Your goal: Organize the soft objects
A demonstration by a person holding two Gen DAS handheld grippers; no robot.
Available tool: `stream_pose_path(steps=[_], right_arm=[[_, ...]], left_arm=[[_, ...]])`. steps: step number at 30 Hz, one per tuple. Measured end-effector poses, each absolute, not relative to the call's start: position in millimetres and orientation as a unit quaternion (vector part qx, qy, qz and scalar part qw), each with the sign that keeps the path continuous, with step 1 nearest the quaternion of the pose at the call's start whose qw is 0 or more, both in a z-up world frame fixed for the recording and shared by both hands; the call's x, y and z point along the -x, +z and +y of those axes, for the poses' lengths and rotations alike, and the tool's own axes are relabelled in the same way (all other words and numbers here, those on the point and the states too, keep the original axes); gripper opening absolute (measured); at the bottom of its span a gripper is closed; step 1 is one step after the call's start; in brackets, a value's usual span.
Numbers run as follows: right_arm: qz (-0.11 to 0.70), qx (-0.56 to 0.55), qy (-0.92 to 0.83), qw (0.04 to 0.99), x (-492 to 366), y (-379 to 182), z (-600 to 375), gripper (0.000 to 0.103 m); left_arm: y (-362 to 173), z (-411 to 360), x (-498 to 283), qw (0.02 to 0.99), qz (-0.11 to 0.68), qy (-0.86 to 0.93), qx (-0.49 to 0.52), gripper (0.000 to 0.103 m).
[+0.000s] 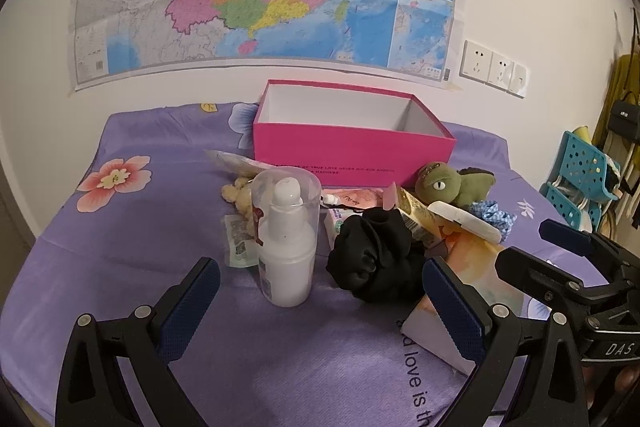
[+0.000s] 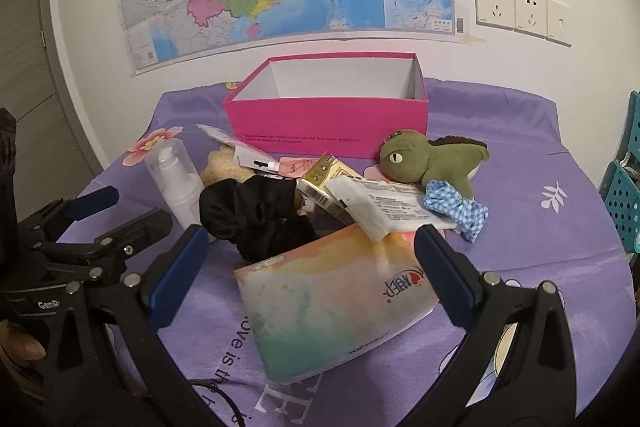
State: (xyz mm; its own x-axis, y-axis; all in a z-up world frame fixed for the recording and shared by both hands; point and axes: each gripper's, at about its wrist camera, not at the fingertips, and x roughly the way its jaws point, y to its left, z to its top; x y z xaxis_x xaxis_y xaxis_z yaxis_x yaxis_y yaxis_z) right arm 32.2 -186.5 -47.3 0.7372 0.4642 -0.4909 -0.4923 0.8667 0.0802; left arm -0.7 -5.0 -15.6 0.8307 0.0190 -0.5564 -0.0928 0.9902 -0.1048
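Observation:
An open pink box [image 1: 352,151] [image 2: 326,123] stands empty at the back of the purple sheet. In front of it lie a green plush dinosaur [image 1: 452,183] [image 2: 428,159], a black scrunchie [image 1: 376,255] [image 2: 256,219], a blue checked scrunchie [image 1: 494,217] [image 2: 456,211] and a beige plush [image 1: 240,195] [image 2: 224,167], half hidden. My left gripper [image 1: 320,311] is open, low in front of the black scrunchie and a white pump bottle [image 1: 286,247] [image 2: 176,183]. My right gripper [image 2: 308,275] is open over a pastel tissue pack [image 2: 336,299] [image 1: 472,267].
Hard clutter sits among the soft items: a yellow carton [image 2: 320,183] [image 1: 412,211], a white packet [image 2: 384,203], a small tube and sachets. A blue perforated rack [image 1: 580,175] stands off the right edge. A map and wall sockets [image 2: 520,11] hang behind.

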Motion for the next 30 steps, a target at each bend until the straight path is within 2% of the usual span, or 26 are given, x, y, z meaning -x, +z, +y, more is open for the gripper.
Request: stream_pose_path(steps=[19,24,30], right_arm=[[0.264,0.031,0.273,0.924,-37.4,-47.6,-176.6,0.102],[0.272,0.034,0.289,0.917,-41.6,-48.4,-169.1,0.098],[0.297,0.042,0.309,0.902,-54.2,-54.0,-155.8,0.080]], left_arm=[[-19.5,2.2,-3.3,0.953,0.295,0.025,0.069,0.103],[-19.4,8.7,-4.7,0.954,0.292,0.022,0.071,0.103],[-20.8,23.5,-6.0,0.953,0.291,0.003,0.080,0.103]])
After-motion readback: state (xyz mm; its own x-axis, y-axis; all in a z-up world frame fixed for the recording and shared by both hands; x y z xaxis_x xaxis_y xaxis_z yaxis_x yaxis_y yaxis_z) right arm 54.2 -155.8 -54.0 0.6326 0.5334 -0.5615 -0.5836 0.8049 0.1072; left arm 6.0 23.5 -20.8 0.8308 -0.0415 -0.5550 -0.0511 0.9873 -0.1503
